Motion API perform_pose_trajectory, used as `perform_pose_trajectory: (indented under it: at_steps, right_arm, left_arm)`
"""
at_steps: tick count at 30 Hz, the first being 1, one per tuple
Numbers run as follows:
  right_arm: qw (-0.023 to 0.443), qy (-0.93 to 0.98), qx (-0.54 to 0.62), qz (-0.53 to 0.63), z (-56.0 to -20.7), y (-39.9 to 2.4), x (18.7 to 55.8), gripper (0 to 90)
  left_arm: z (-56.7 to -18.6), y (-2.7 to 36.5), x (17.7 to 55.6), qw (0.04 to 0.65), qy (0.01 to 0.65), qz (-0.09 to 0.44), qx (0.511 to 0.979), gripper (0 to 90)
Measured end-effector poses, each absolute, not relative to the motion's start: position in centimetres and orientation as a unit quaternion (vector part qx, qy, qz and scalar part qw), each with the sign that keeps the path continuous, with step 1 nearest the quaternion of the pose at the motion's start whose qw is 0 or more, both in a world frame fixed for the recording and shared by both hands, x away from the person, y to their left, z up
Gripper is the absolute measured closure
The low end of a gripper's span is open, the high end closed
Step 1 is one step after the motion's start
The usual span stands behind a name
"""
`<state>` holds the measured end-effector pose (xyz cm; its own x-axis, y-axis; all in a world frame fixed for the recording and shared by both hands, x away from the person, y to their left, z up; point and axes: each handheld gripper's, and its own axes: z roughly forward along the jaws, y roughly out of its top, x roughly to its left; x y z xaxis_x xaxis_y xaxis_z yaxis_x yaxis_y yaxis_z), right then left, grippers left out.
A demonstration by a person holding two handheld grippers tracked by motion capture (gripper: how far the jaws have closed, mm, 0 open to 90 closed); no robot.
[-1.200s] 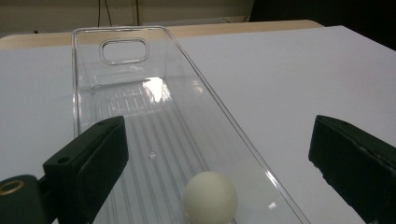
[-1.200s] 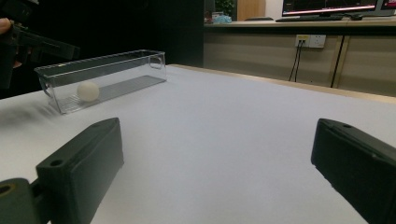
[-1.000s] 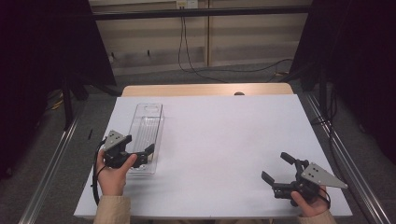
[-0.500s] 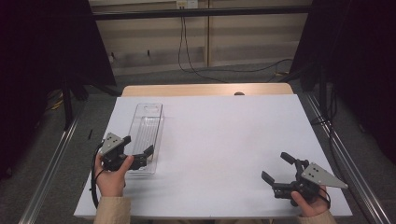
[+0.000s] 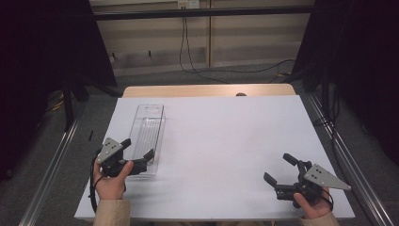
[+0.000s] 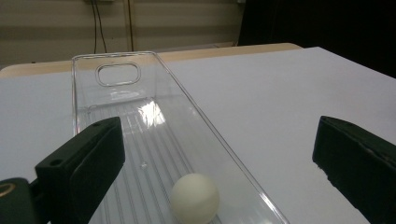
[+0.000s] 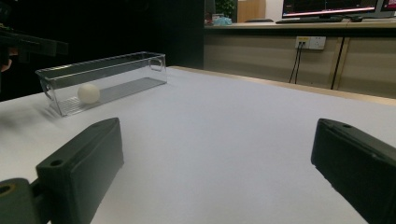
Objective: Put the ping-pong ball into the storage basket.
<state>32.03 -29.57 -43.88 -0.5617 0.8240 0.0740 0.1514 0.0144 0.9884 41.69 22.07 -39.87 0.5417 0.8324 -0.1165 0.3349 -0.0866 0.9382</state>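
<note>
Down low, both grippers spread wide and empty over a white table.

At near left, the left gripper (image 5: 139, 153) hangs with jaws well apart around the near end of a clear plastic bin (image 5: 149, 123) — gripping nothing — and a white ball (image 6: 194, 196) lies on the bin's ribbed floor close to that end. At near right, the right gripper (image 5: 279, 170) hovers just as open, well apart from the bin. The white table (image 5: 226, 141) has a bare wooden strip (image 5: 207, 90) along its far edge; beyond it grey carpet, black cables (image 5: 188, 52) hanging from a wall socket, pale wall panels and dark curtains on either side.
</note>
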Motion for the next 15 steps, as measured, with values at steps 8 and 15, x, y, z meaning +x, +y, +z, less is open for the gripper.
perform_pose_trajectory:
  at_steps: [8, 15]
  right_arm:
    - [0.281, 0.654, 0.372, 0.595, -43.9, -29.6, 32.0, 1.8]
    - [0.281, 0.654, 0.372, 0.596, -43.8, -29.6, 32.0, 1.8]
  left_arm:
    - [-39.8, 22.6, 40.8, 0.542, 0.409, 0.245, 0.692, 2.4]
    - [-40.1, 22.8, 40.3, 0.546, 0.404, 0.25, 0.691, 2.4]
